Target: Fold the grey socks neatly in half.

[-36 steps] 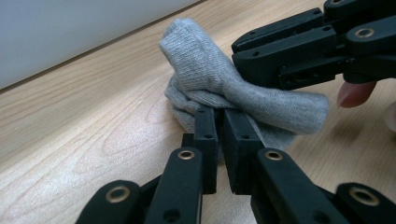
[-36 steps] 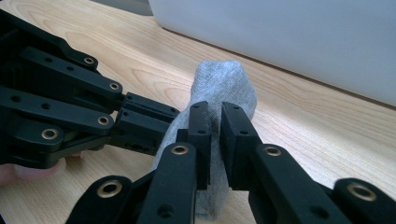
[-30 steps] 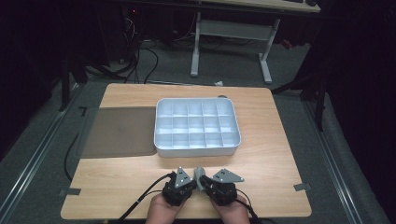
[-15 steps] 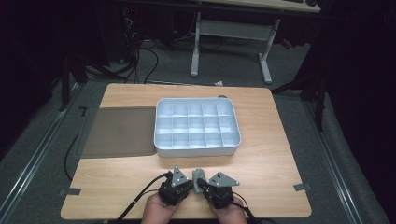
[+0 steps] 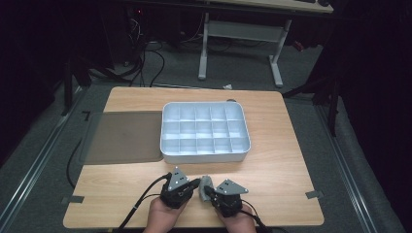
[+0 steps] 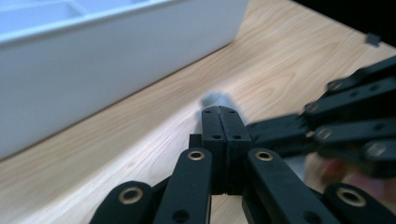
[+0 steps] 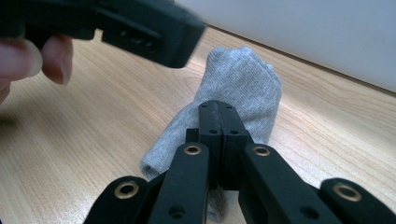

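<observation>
Bare worktop [image 5: 286, 160] at 3 o'clock of both claws, white tray [image 5: 204, 154] wall blocking at 12, dark mat [image 5: 124, 137] flat at 10

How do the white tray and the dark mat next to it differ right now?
The tray is white; the mat is dull grey-brown. The tray has raised walls and a grid of compartments, while the mat lies flat and undivided. The tray sits mid-table; the mat lies at its left, running out to the table's left edge. Both are rectangular, lie side by side on the table, and hold nothing that I can see.
</observation>
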Demonstrator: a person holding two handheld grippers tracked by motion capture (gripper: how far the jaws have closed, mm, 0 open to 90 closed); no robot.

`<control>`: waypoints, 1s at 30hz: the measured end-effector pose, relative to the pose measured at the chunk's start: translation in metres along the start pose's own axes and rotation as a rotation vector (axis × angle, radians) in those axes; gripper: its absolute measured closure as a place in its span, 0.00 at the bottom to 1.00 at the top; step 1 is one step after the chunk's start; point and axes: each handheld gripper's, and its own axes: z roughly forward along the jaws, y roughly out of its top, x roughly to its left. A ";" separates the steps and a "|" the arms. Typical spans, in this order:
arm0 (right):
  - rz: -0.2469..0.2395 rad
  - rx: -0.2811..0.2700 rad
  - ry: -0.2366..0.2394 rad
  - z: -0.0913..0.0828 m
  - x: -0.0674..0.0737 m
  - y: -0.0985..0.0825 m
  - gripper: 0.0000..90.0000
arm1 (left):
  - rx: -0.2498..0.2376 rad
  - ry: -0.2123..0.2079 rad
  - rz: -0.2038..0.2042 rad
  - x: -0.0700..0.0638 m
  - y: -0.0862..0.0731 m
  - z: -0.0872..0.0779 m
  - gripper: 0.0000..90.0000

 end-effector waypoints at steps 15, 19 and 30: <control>-0.005 -0.009 0.005 0.000 0.001 -0.001 1.00 | 0.032 0.015 -0.028 0.009 -0.007 0.030 1.00; 0.000 -0.016 0.005 -0.002 -0.001 0.000 1.00 | 0.034 0.022 -0.026 0.008 -0.006 0.031 1.00; -0.034 -0.021 0.068 -0.012 0.011 -0.009 1.00 | 0.030 0.043 0.004 0.005 -0.009 0.033 1.00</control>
